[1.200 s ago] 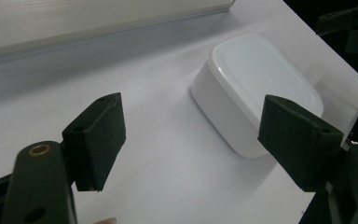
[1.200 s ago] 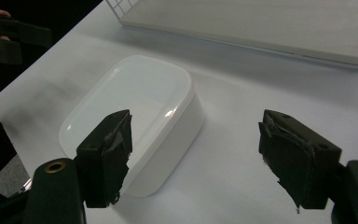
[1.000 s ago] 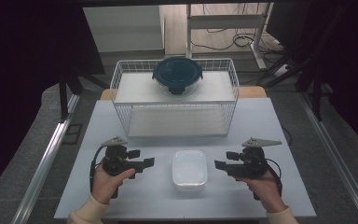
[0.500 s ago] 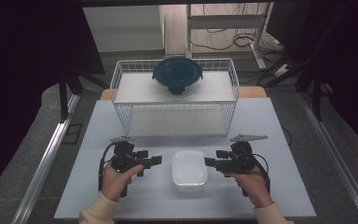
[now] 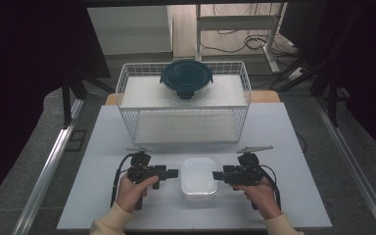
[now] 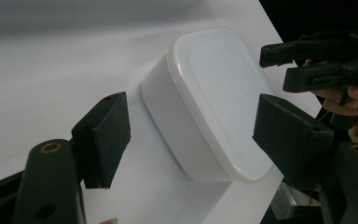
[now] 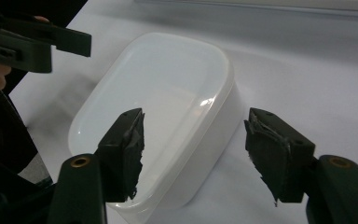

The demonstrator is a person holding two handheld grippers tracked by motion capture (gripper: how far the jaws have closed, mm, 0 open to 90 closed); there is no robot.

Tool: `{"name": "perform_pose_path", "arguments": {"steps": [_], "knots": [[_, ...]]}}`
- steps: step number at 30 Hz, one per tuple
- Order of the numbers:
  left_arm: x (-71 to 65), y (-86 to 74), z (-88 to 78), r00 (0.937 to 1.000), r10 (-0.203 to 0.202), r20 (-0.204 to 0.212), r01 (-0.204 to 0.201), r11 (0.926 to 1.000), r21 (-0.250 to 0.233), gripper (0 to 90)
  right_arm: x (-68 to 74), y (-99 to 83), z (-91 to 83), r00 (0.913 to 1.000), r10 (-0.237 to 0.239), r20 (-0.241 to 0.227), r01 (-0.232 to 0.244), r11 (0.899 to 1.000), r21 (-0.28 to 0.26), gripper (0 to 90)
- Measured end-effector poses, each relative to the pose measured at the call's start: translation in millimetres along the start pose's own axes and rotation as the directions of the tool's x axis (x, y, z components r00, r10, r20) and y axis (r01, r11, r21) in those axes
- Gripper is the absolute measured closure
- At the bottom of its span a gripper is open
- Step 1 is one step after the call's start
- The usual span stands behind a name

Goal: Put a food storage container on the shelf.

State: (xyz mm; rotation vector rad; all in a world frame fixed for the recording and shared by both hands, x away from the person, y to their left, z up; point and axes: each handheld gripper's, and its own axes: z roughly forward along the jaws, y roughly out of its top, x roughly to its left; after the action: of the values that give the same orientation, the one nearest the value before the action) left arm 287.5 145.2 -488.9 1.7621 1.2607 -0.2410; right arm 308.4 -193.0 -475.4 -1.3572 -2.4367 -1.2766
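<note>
White lidded box [image 5: 199,178] lay on table [image 5: 103,147] at near centre, between both grippers. Left gripper [image 5: 172,173] at box's 9 o'clock, jaws spread, pointing toward box, just short of its side. Right gripper [image 5: 217,176] at box's 3 o'clock, jaws likewise spread, tips just beside box. Wire basket [image 5: 127,93] stood at table's 12 o'clock edge, well apart from box; dark round lidded bowl [image 5: 186,78] rested on basket's upper shelf
</note>
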Motion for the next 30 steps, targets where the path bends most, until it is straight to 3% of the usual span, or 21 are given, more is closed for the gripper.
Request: {"name": "perform_pose_path", "arguments": {"steps": [3,8,12,19,20,21,22,24,27,29,30], "knots": [[2.0,-0.8,6.4,0.9998,-0.014,0.016,0.014,0.9998,0.013,28.4,0.1,0.0,2.0,1.0000,0.003,0.000,-0.003,1.000,0.006,39.5],[0.8,-1.1,14.4,0.9991,-0.036,0.020,0.036,0.9993,-0.009,32.4,-1.6,-1.1,9.1,0.9996,0.021,-0.020,-0.020,1.000,0.017,42.6],[1.6,-1.2,21.7,0.9969,-0.059,0.052,0.059,0.9982,-0.003,35.9,-1.3,-1.9,12.4,0.9990,0.031,-0.032,-0.030,0.999,0.027,44.7],[1.9,-3.6,30.2,0.9963,-0.070,0.049,0.069,0.9974,0.018,42.8,-4.1,-3.9,16.0,0.9966,0.064,-0.053,-0.062,0.998,0.030,47.3],[5.8,-6.5,33.1,0.9891,-0.109,0.099,0.108,0.9940,0.017,46.0,-5.4,-4.2,17.0,0.9939,0.086,-0.069,-0.084,0.996,0.031,49.2],[5.8,-6.5,33.1,0.9891,-0.109,0.099,0.108,0.9940,0.017,48.3,-5.6,-4.3,17.2,0.9933,0.090,-0.073,-0.088,0.996,0.030,50.1],[9.8,-8.4,36.9,0.9845,-0.126,0.122,0.122,0.9918,0.038,52.4,-5.5,-4.4,17.2,0.9924,0.098,-0.075,-0.096,0.995,0.030,50.8],[9.4,-8.7,37.1,0.9827,-0.129,0.133,0.125,0.9914,0.038,53.6,-5.5,-4.4,17.0,0.9920,0.102,-0.075,-0.100,0.995,0.030,52.0],[6.8,-8.4,34.2,0.9851,-0.127,0.116,0.125,0.9920,0.019,63.0,-7.0,-4.8,13.5,0.9883,0.131,-0.079,-0.129,0.991,0.022,59.1],[6.6,-8.2,30.9,0.9852,-0.123,0.119,0.122,0.9924,0.017,66.7,-8.9,-6.3,12.7,0.9827,0.163,-0.088,-0.162,0.987,0.018,61.7],[5.8,-8.3,29.2,0.9851,-0.122,0.121,0.121,0.9925,0.017,68.0,-10.9,-7.9,10.8,0.9750,0.193,-0.111,-0.193,0.981,0.010,65.3]]}}
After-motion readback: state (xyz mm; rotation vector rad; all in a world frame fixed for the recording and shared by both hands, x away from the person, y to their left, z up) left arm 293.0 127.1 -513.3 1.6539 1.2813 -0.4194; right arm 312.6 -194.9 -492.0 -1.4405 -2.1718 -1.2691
